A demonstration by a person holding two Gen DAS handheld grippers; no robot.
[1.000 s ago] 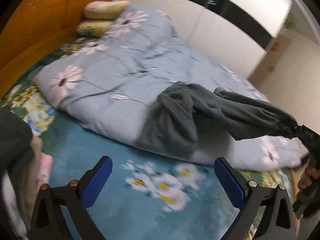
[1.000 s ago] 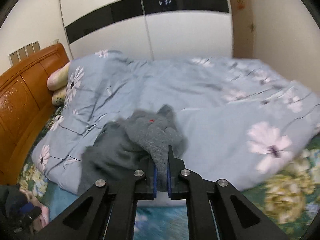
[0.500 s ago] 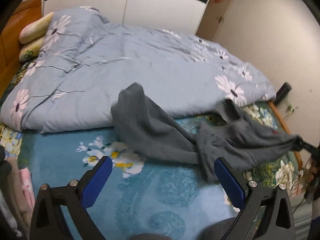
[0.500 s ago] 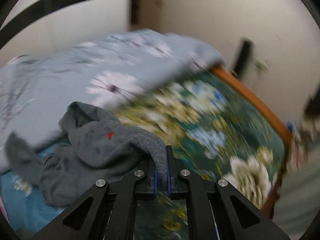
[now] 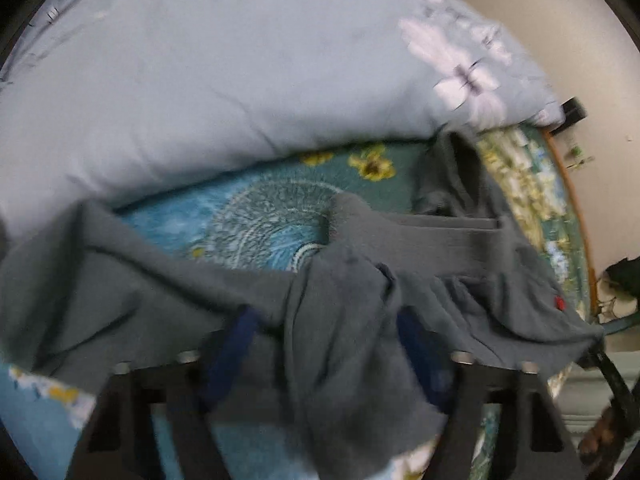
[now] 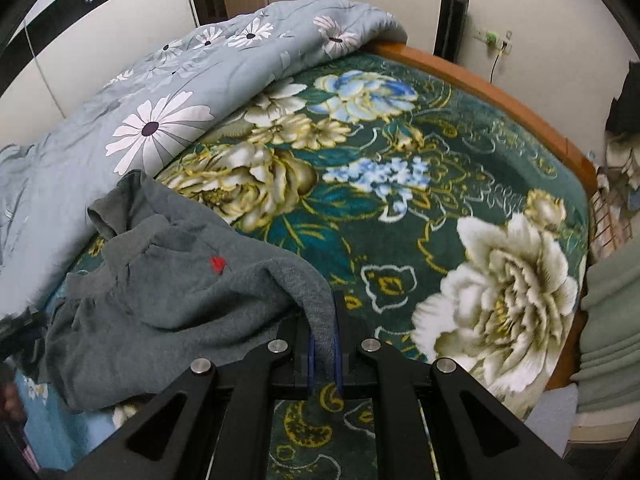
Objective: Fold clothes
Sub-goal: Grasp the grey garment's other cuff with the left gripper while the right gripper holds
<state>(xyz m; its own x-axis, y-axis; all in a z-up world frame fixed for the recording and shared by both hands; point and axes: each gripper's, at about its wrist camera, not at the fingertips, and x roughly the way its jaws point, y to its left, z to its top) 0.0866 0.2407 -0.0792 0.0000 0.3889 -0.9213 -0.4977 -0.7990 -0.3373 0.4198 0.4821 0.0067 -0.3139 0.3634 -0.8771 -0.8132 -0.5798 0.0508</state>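
A grey garment (image 6: pixel 176 280) with a small red mark lies crumpled on the floral bed blanket (image 6: pixel 400 168). My right gripper (image 6: pixel 324 356) is shut on an edge of it and holds that edge just above the blanket. In the left wrist view the same grey garment (image 5: pixel 340 288) spreads across the bed and drapes over my left gripper (image 5: pixel 332 344). The left jaws stand wide apart, with the blue pads (image 5: pixel 236 344) partly hidden by cloth that hangs between them. The right gripper's tip (image 5: pixel 600 348) shows at the garment's right corner.
A pale blue duvet with white daisies (image 6: pixel 160 112) is bunched along the far side of the bed and also shows in the left wrist view (image 5: pixel 240 72). The wooden bed frame (image 6: pixel 500 96) runs along the right edge. A green folded pile (image 6: pixel 608 312) sits at the right.
The right gripper has dragged the grey garment off the duvet onto the floral blanket. The left gripper has moved forward, and the garment now drapes over its open jaws.
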